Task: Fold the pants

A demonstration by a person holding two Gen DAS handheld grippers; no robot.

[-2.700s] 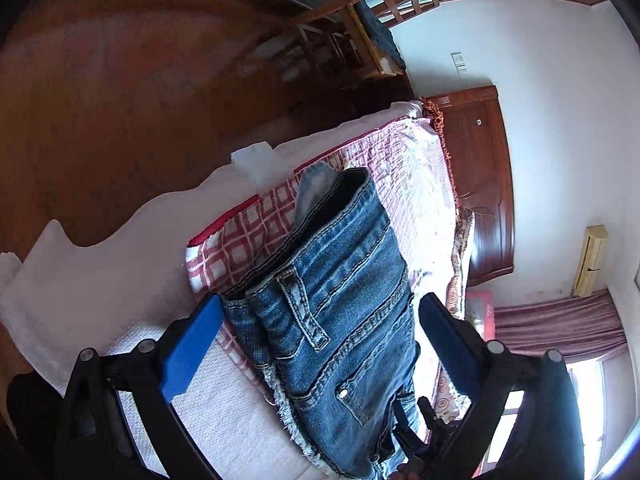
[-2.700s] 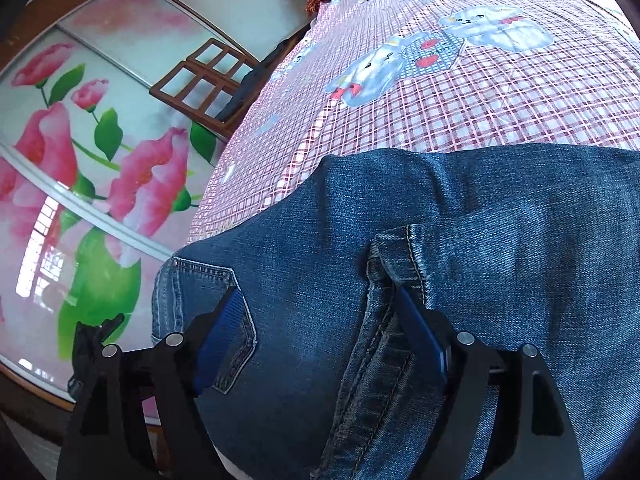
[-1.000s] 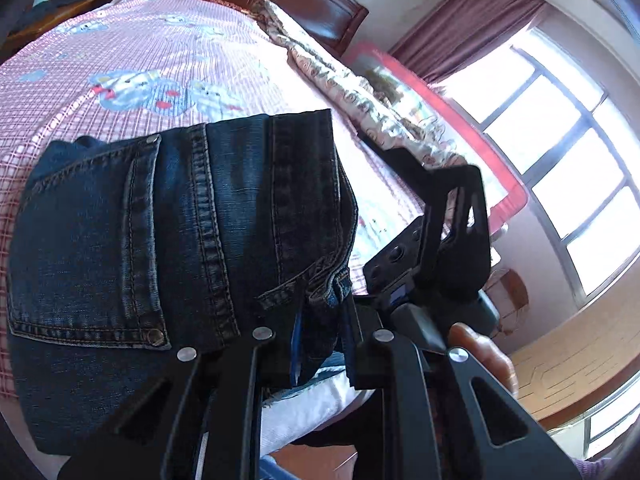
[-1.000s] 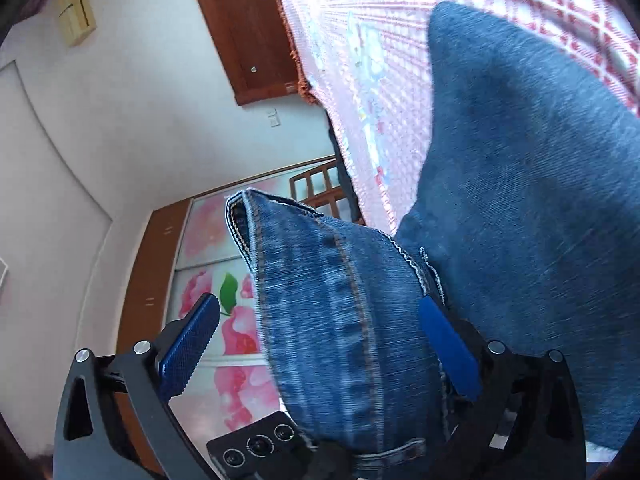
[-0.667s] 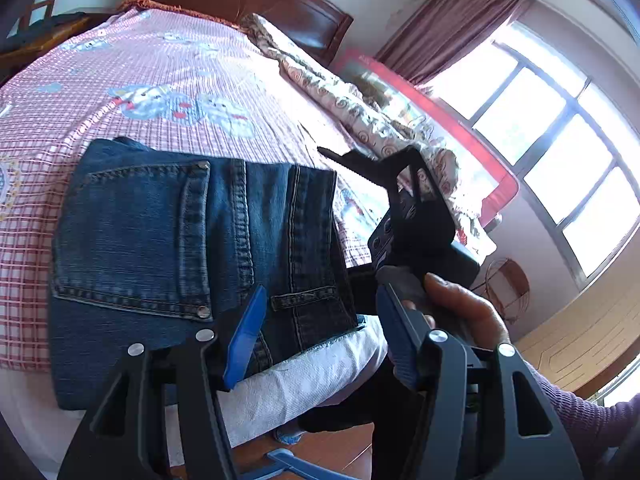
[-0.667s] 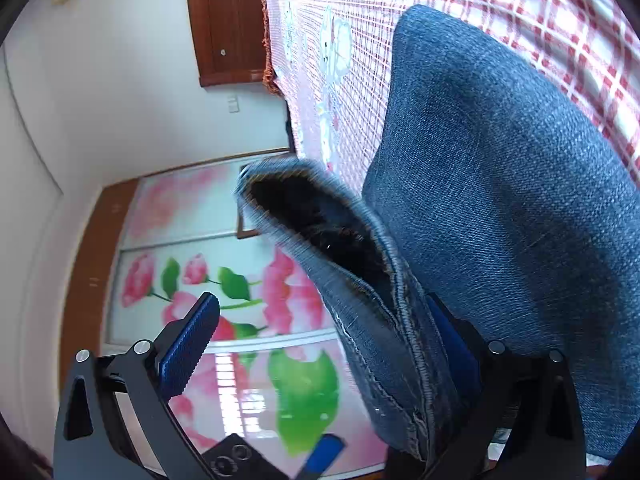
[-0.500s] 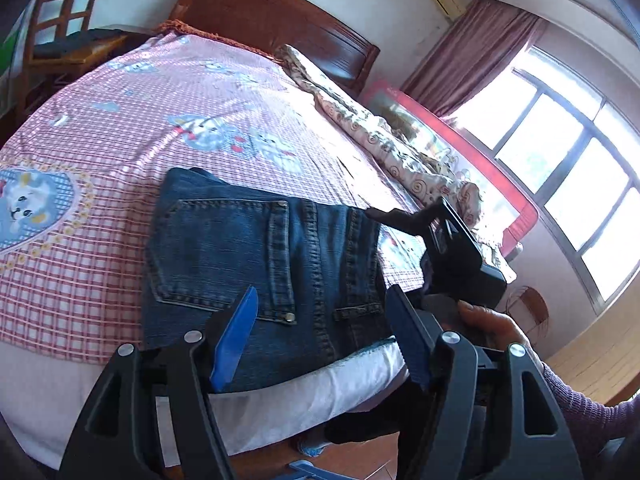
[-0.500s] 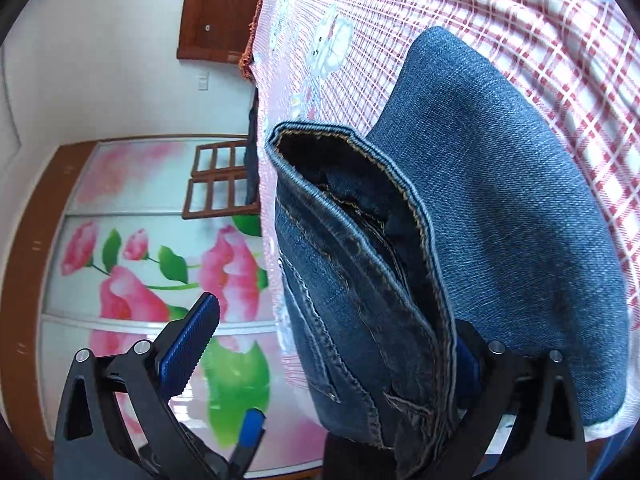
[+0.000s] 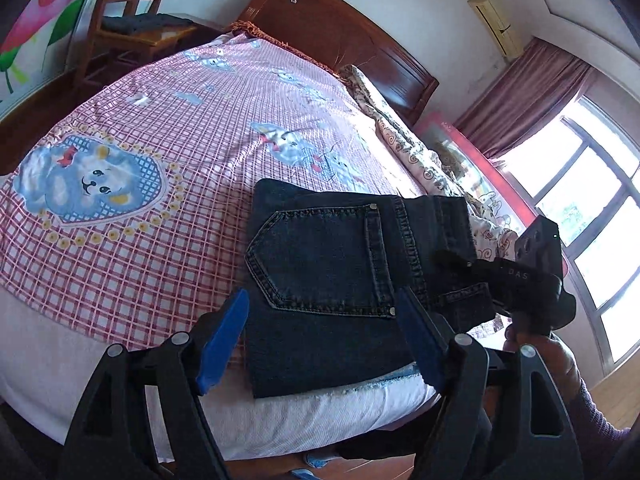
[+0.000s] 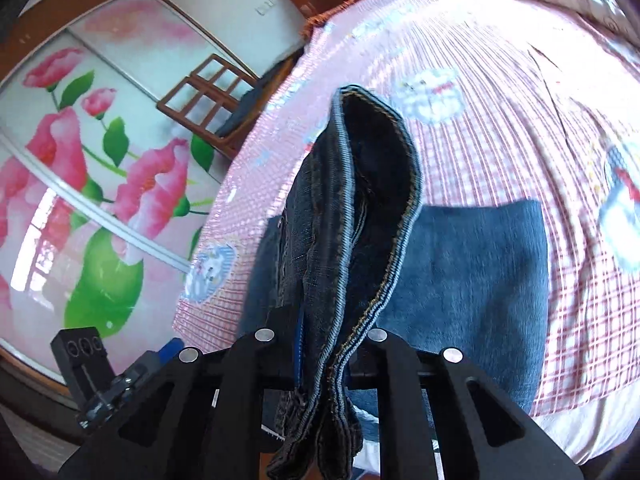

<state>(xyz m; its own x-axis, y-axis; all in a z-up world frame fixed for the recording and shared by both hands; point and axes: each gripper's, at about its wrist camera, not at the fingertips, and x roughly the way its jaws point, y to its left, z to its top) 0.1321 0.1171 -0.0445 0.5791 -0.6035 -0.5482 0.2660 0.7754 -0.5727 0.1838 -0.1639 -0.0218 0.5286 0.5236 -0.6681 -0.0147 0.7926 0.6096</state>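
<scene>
The folded blue jeans (image 9: 328, 276) lie on the pink checked bedsheet (image 9: 160, 184) at the bed's near edge, back pocket up. My left gripper (image 9: 320, 340) is open and empty, held back just above the jeans' near edge. My right gripper (image 10: 324, 356) is shut on the jeans' waistband (image 10: 360, 208), which stands up in a loop in the right wrist view. It also shows at the jeans' right side in the left wrist view (image 9: 476, 276).
A wooden headboard (image 9: 340, 36) stands at the far end of the bed. A rolled patterned quilt (image 9: 416, 148) lies along its right side. A wooden chair (image 9: 132, 12) stands at the far left. A flower-painted wardrobe (image 10: 80, 168) is to the left.
My left gripper let go of the waistband, opened and pulled back from the jeans. My right gripper closed on the waistband.
</scene>
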